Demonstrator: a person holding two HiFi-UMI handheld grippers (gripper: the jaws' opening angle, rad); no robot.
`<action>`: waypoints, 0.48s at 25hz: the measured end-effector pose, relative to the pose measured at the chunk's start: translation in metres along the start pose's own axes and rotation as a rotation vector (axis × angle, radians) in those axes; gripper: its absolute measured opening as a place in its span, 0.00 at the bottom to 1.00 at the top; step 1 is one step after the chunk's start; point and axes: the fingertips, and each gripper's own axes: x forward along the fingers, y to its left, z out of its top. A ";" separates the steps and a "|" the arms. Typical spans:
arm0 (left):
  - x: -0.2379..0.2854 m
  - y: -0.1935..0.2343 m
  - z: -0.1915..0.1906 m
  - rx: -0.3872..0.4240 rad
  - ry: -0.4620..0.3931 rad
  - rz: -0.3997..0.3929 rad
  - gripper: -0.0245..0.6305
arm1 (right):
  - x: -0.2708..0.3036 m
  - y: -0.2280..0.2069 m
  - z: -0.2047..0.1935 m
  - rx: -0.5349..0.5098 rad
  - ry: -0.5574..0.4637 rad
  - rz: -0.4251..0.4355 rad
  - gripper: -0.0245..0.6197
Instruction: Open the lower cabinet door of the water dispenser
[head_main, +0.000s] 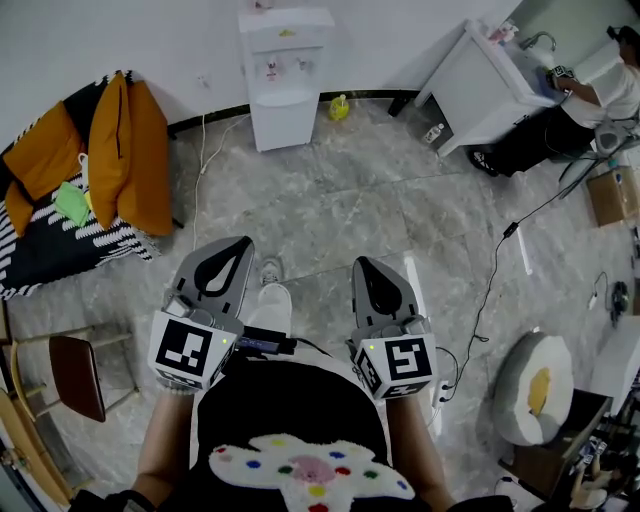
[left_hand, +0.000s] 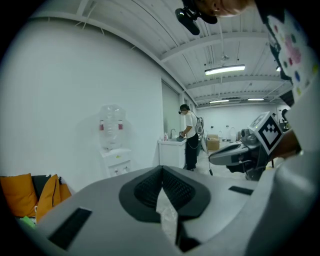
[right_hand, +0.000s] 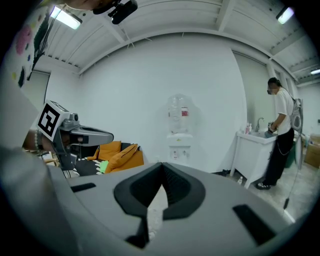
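Dispenser is white and stands at the far wall, with a clear bottle on top, taps mid-front and the lower door shut flush. Your left gripper and right gripper are both pressed together, pinching nothing. They sit side by side, well apart from the dispenser, which is ahead between them. Bare grey floor lies open up to it. Orange cushions are on the left, a sink table with a person on the right, and a cable trails on the right.
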 end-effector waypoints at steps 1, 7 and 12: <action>0.009 0.006 0.003 0.000 0.002 -0.004 0.06 | 0.008 -0.004 0.004 0.003 0.002 -0.005 0.05; 0.059 0.046 0.026 0.003 -0.017 -0.037 0.06 | 0.065 -0.020 0.028 0.011 0.009 -0.010 0.05; 0.100 0.086 0.029 0.007 0.007 -0.054 0.06 | 0.116 -0.032 0.046 0.016 0.016 -0.018 0.05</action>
